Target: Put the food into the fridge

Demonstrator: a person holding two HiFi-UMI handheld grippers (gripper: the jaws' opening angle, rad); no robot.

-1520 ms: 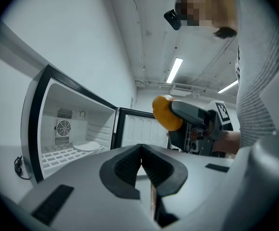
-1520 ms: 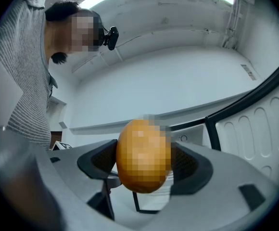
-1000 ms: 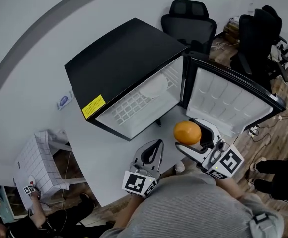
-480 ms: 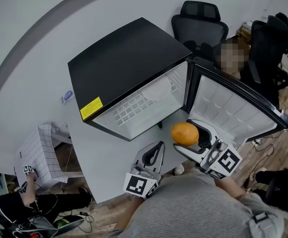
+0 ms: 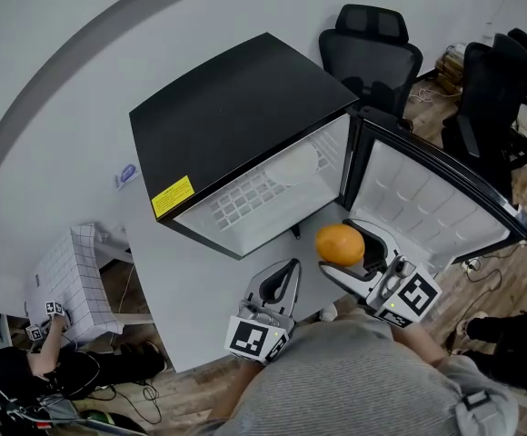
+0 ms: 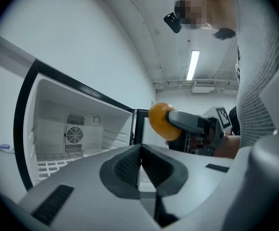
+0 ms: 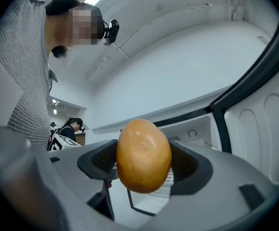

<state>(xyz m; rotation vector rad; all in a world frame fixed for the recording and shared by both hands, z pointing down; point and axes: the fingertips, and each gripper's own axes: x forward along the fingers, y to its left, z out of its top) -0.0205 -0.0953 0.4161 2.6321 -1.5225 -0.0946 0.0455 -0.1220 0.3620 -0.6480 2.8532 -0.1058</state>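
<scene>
Orange fruit [image 5: 340, 244], round and smooth-skinned, sits clamped between the two jaws of the right hand-held gripper [image 5: 352, 254]. The jaws stand apart by the fruit's width and their ribbed pads press on its two sides. Fruit is in the air, clear of every surface.

Left hand-held gripper [image 5: 288, 269]: jaws closed tip to tip, nothing between them. It hangs just left of the right hand-held gripper, a little lower in the head view, and both sit close in front of the person's torso.

Fridge [image 5: 227, 116]: small black box on the white desk [image 5: 200, 289], ahead of both hand-held grippers. Its door [image 5: 427, 198] is swung wide open, and the white moulded inner face of the door lies ahead and to the right of the right hand-held gripper. The open compartment is ahead and to the left of the fruit. Inside it is a white wire shelf [image 5: 245, 203]; the left gripper view also shows a round fan grille [image 6: 74, 136] on the back wall.

Fruit is outside the fridge, near its front edge and the foot of the door.

Black office chair [image 5: 368, 48] stands beyond the fridge, well apart from both hand-held grippers.
</scene>
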